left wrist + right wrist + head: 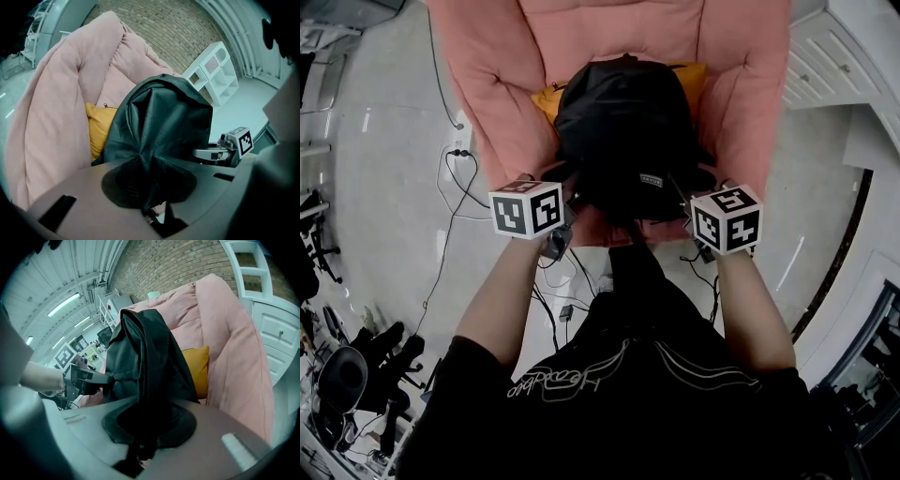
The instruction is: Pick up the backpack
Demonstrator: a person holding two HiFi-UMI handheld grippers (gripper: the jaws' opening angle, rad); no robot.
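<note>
left claw [150, 208]: narrow, pinching backpack [623, 131] fabric | right claw [140, 446]: narrow, pinching backpack fabric | place: pink armchair [487, 75] seat

Matt black woven-cloth backpack [623, 131]; soft pink fabric armchair [487, 84]

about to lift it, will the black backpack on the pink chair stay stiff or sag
Likely floppy: the backpack fabric bunches into folds where the left gripper pinches it. Probably sags between both grips. Looks slack, so perhaps light, though contents are hidden.
</note>
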